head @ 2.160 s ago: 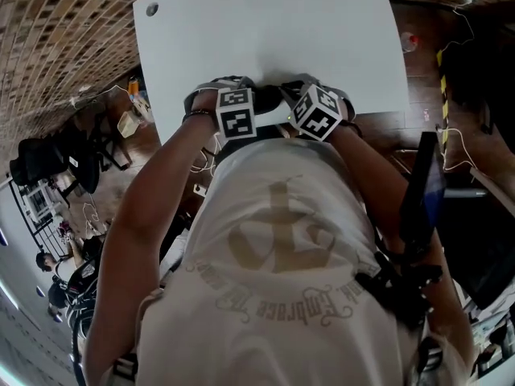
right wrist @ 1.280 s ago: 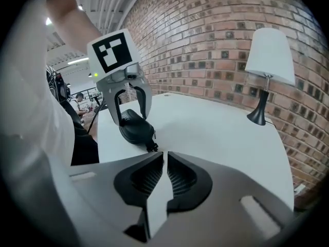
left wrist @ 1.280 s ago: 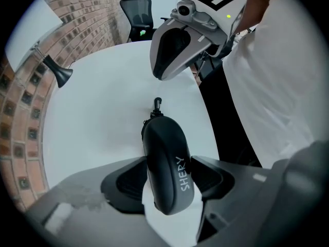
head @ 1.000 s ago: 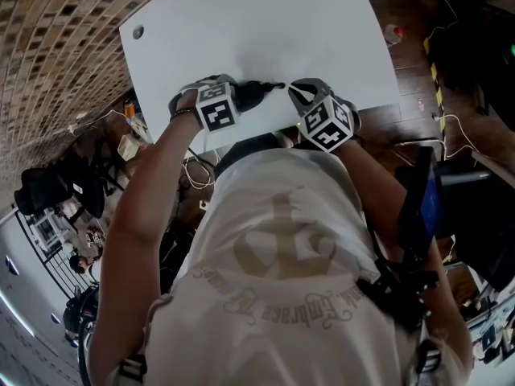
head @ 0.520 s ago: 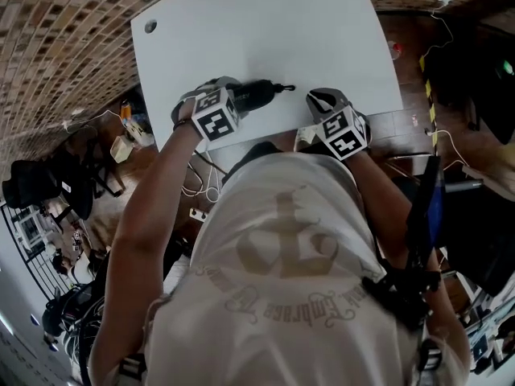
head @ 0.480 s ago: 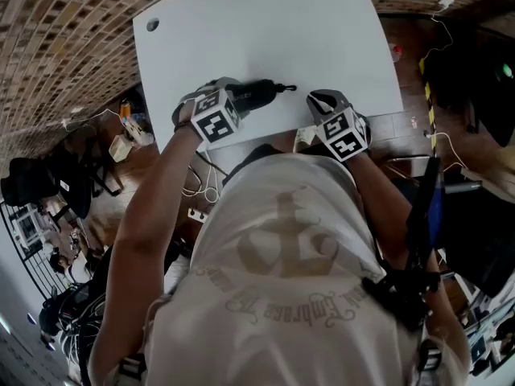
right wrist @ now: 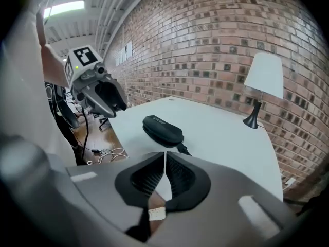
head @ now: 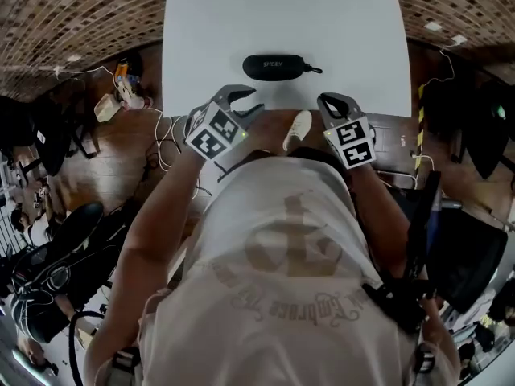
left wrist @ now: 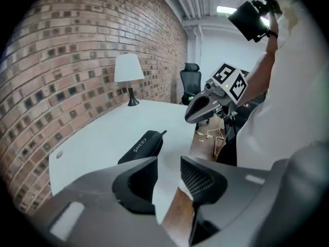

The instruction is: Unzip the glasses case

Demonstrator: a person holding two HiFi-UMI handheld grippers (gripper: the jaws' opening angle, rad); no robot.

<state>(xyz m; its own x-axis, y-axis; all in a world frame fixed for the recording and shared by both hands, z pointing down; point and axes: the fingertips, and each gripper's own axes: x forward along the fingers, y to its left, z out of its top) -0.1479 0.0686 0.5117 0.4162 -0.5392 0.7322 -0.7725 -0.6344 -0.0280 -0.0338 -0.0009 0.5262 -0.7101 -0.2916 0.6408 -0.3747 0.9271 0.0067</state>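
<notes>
From the head view, the black glasses case lies flat on the white tabletop, near its front edge, with the zip pull trailing toward the right. Both forearms reach forward from the body. The left gripper is tilted over on its side at the tabletop's edge, and the right gripper is level with it, further right. Both are clear of the case. A white shoe shows on the floor between them.

In the left gripper view, the left gripper's fingers stand a narrow way apart with nothing between them, having just been closing. They point down at the tabletop's edge, and the case lies just beyond. The right gripper hangs in the air further off.

In the right gripper view, the right gripper's fingers are drawn together to a thin slit and hold nothing. The case lies ahead on the tabletop. A lamp stands at the far side.
</notes>
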